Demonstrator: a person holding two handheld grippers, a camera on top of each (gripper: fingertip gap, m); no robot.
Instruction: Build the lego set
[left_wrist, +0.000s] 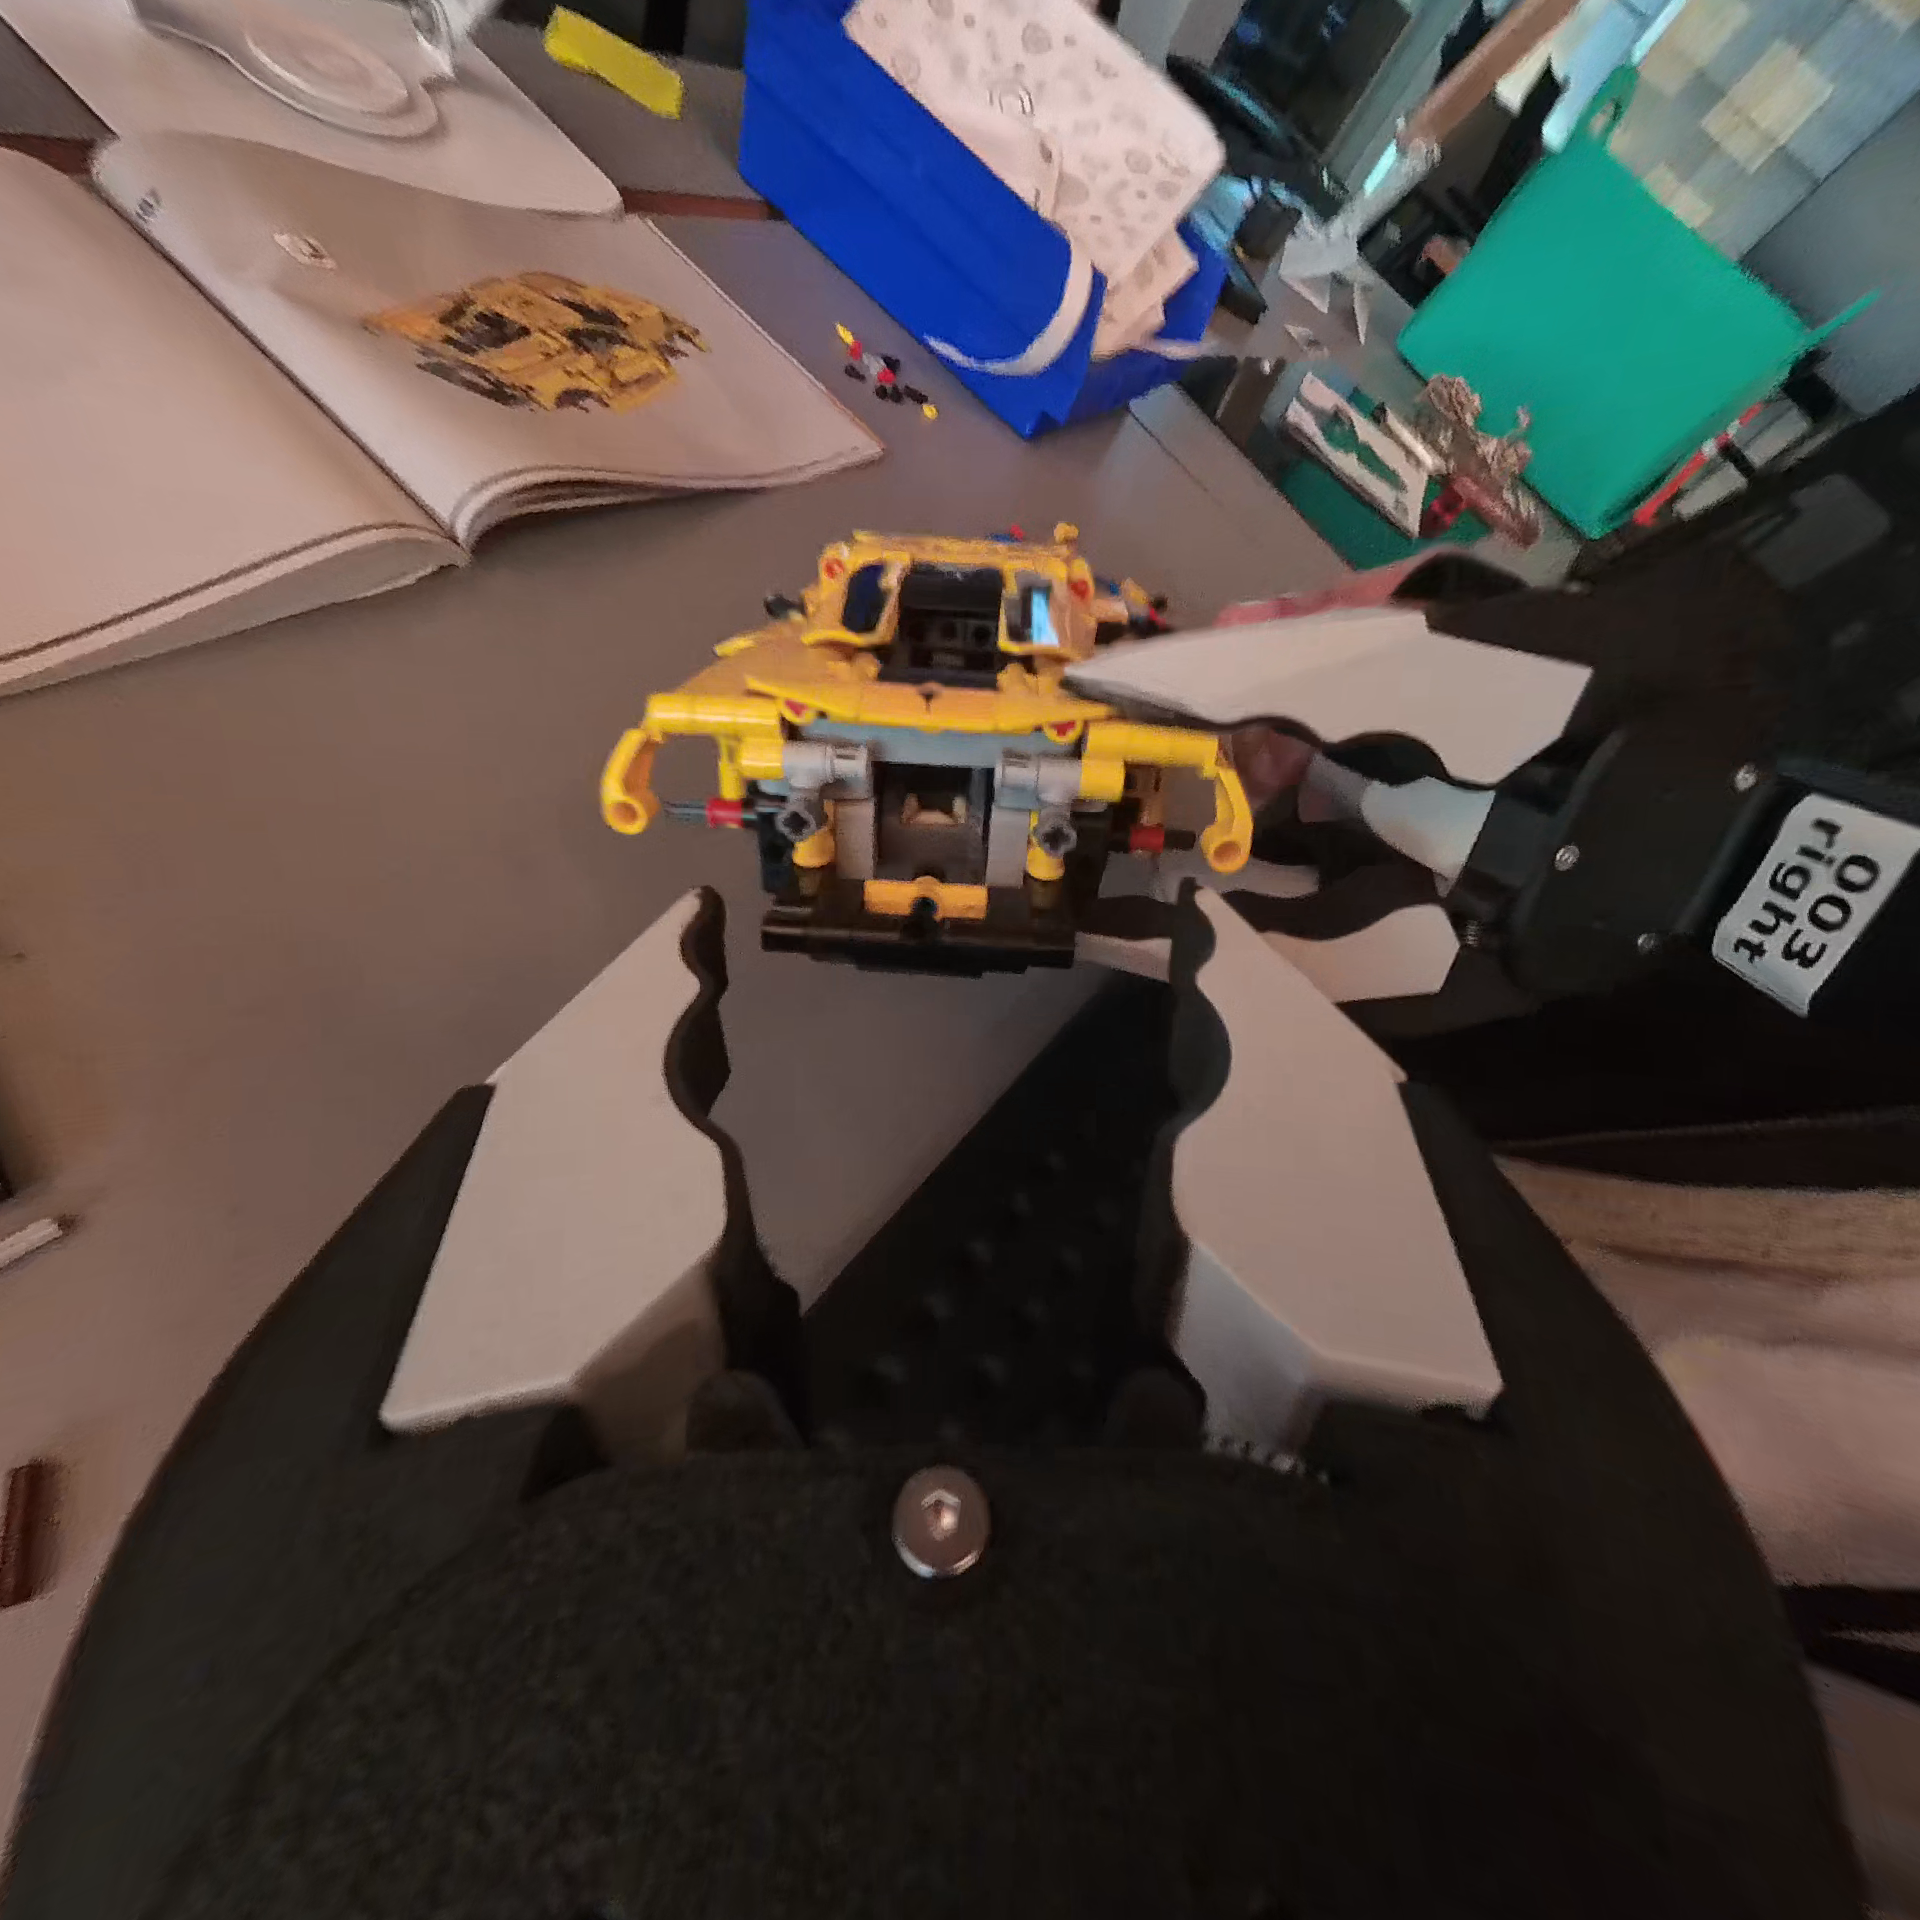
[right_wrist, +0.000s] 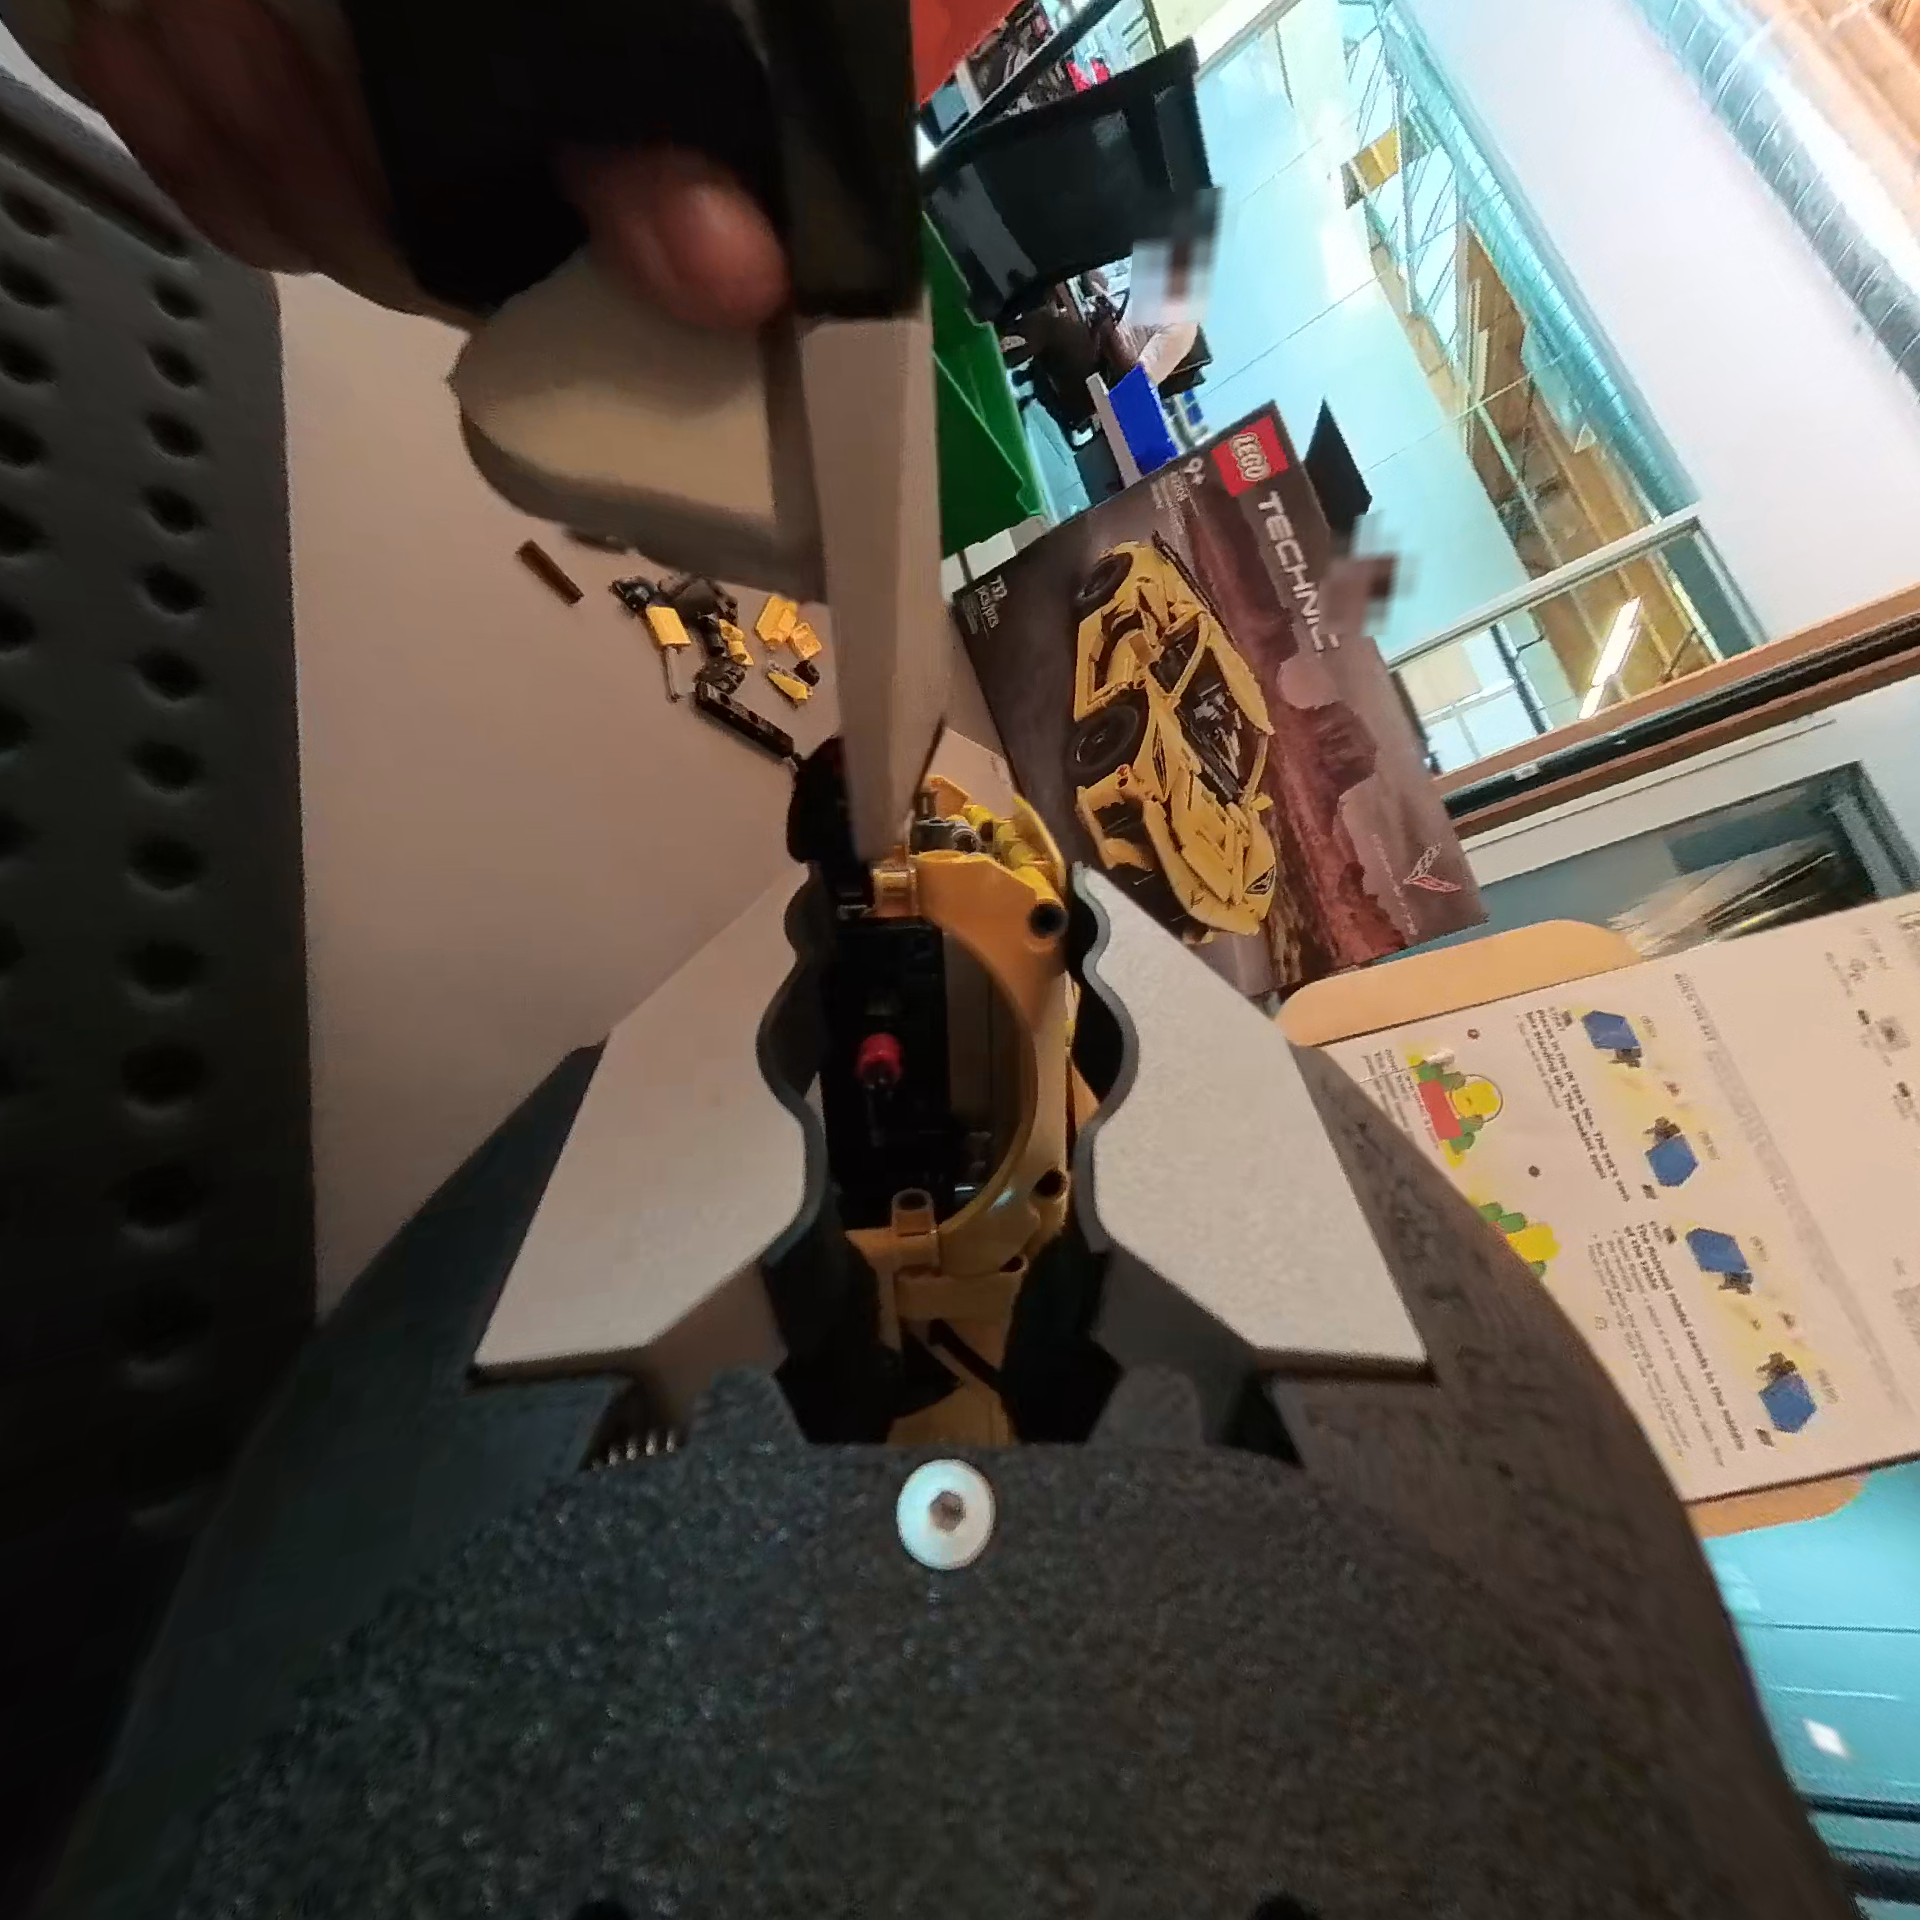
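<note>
**The car sits between both sets of jaws, held from the right**

Left wrist view: your left gripper (left_wrist: 940, 914) has its jaws spread and empty. The yellow car (left_wrist: 925, 748) hangs just ahead of the tips, above the desk (left_wrist: 312, 831), its black bottom edge nearest you and its long axis running straight away. Your right gripper (left_wrist: 1195, 790) comes in from the right and grips the car's side. The open booklet (left_wrist: 312, 416) lies well off to the left.

Right wrist view: your right jaws are clenched on the car (right_wrist: 987, 935), which runs along the fingers. The left gripper's fingertip (right_wrist: 883, 769) touches its far end. Loose pieces (right_wrist: 727, 644) lie beyond.
</note>
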